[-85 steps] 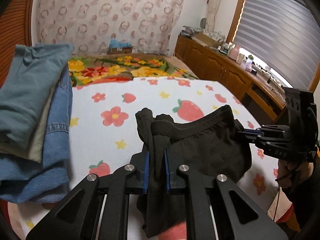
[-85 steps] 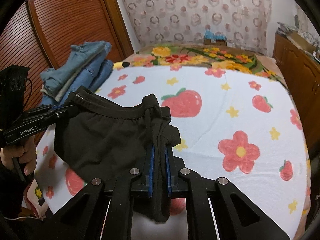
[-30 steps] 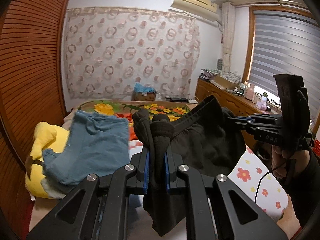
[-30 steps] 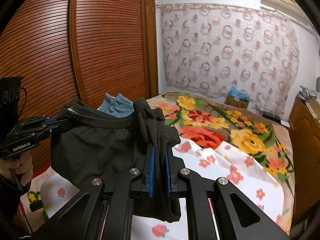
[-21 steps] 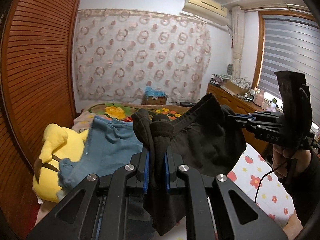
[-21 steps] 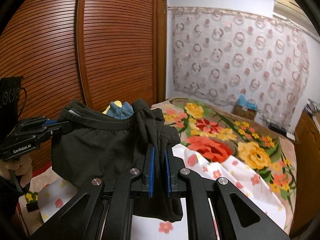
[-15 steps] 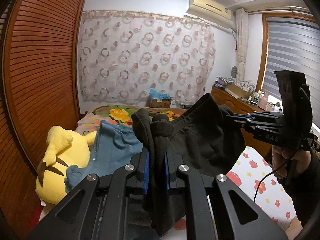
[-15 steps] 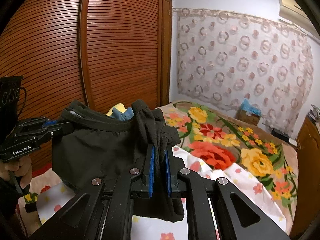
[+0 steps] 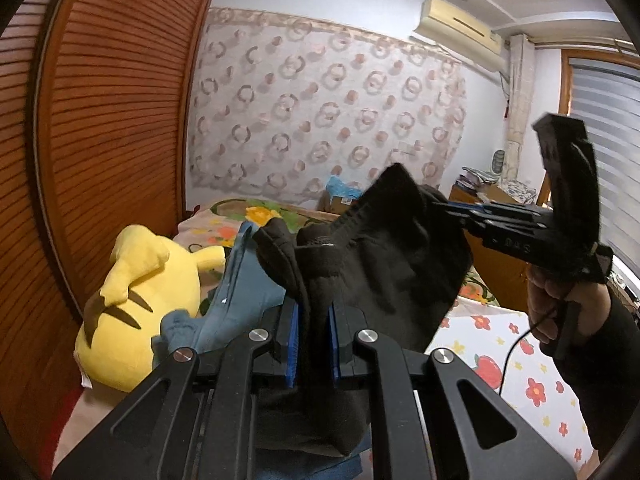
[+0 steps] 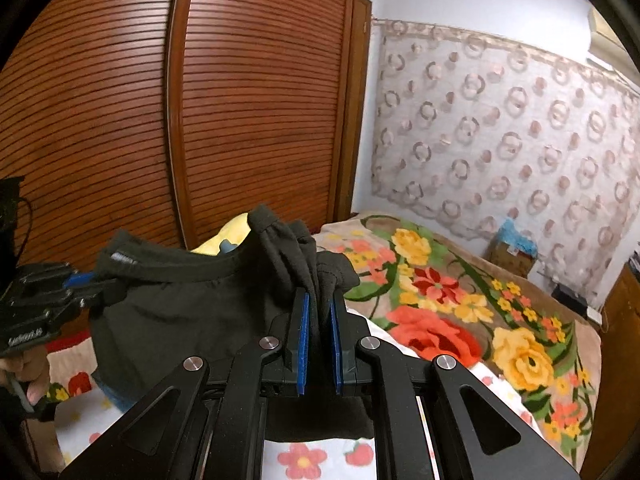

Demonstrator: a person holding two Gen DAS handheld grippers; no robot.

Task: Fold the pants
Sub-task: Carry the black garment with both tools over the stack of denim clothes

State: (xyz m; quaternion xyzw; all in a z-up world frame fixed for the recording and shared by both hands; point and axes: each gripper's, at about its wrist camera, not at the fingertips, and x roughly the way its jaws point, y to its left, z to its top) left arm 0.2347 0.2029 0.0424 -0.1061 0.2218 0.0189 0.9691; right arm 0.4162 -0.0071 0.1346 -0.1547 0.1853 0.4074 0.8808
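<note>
Folded black pants (image 9: pixel 384 264) hang in the air between both grippers, above the bed. My left gripper (image 9: pixel 314 344) is shut on one bunched corner of the waistband. My right gripper (image 10: pixel 319 344) is shut on the other bunched corner. The right gripper (image 9: pixel 452 210) also shows in the left wrist view, at the right. The left gripper (image 10: pixel 86 282) shows in the right wrist view, at the left. The black pants (image 10: pixel 192 312) sag between them. Their lower part is hidden behind the gripper bodies.
Folded blue-grey pants (image 9: pixel 240 296) lie below the black pants, beside a yellow plush toy (image 9: pixel 136 304). The bed has a white strawberry sheet (image 9: pixel 500 360) and a floral blanket (image 10: pixel 460 300). A wooden louvred wardrobe (image 10: pixel 160 100) stands left, a cabinet (image 9: pixel 496 264) right.
Both grippers have carried the black pants up off the sheet and leftward toward the wardrobe side. The plush toy and the blue-grey pants now lie under them. Both grips are unchanged.
</note>
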